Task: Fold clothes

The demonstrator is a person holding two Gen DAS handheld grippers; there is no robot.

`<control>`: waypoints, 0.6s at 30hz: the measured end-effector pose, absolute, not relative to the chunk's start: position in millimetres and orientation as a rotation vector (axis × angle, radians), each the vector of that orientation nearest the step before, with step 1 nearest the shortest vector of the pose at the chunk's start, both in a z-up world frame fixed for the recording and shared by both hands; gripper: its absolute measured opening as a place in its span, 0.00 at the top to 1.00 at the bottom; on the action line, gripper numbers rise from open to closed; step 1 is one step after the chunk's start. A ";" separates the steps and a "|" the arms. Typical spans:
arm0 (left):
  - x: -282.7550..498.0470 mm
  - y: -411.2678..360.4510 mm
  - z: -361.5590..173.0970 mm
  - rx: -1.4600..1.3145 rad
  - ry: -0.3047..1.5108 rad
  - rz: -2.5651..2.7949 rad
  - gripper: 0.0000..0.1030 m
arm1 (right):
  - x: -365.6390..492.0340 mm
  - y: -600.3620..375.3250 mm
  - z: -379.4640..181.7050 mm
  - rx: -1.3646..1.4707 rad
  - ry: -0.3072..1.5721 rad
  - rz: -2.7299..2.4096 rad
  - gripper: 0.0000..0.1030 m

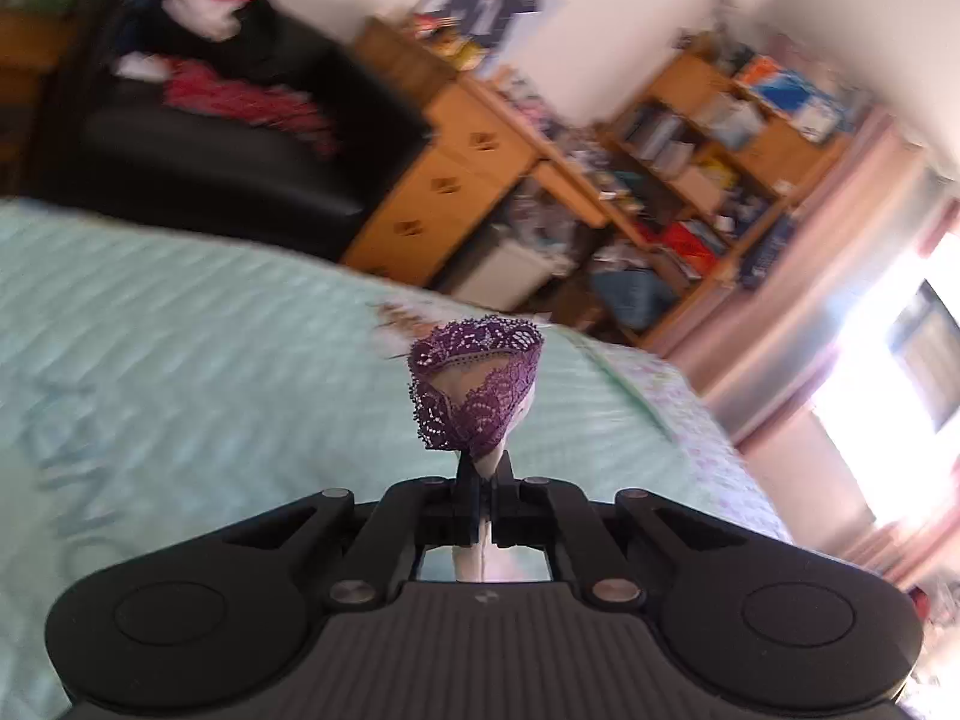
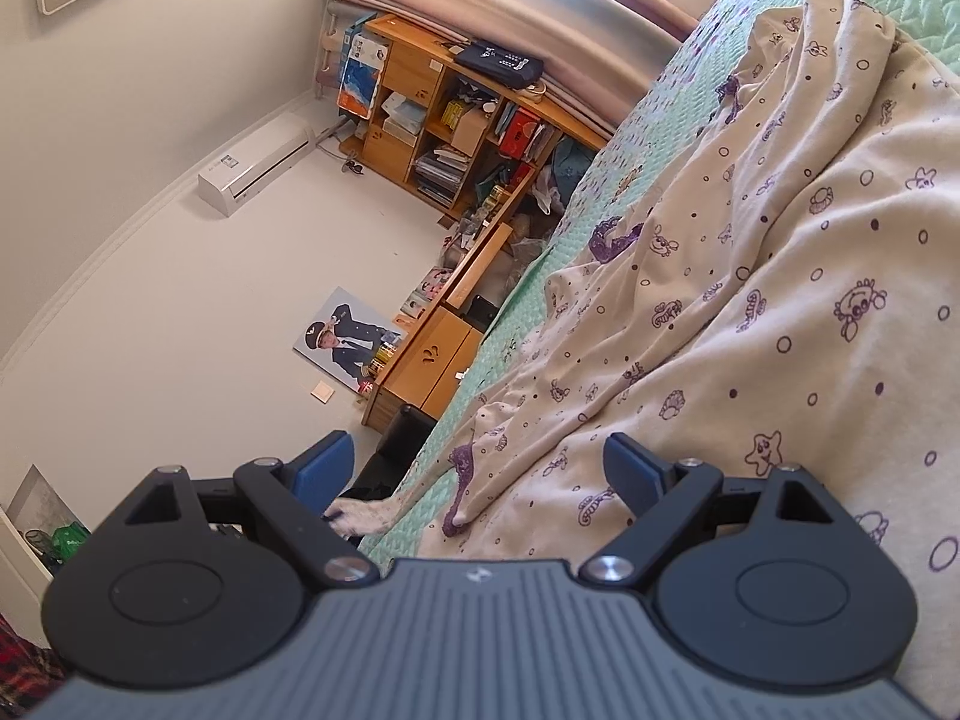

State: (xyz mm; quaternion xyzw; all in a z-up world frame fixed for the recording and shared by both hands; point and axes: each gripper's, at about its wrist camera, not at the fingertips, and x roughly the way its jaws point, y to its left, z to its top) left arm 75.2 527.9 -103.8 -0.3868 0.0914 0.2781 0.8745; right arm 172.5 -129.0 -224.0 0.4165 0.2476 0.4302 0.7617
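Observation:
My left gripper is shut on a cream garment edge with purple lace trim, held up above the mint green bedspread. The rest of that cloth is hidden below the gripper. In the right wrist view, a cream garment with purple cartoon prints lies rumpled across the bedspread. My right gripper is open and empty, its blue pads spread just above the garment's near edge, where purple lace trim shows.
A black leather armchair piled with red and white clothes stands beyond the bed. Wooden drawers and cluttered shelves line the wall. A bright window is at the right. An air conditioner hangs on the wall.

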 end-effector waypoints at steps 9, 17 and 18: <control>119.7 449.7 -21.5 -0.667 0.165 0.348 0.98 | 172.2 -133.7 -226.4 0.948 0.519 0.954 0.11; 181.4 290.6 47.2 -0.419 0.230 0.041 0.98 | 165.5 -144.2 -222.1 1.007 0.480 0.977 0.10; 190.0 267.0 48.2 -0.396 0.249 0.002 0.98 | 164.4 -145.7 -221.4 1.014 0.474 0.980 0.08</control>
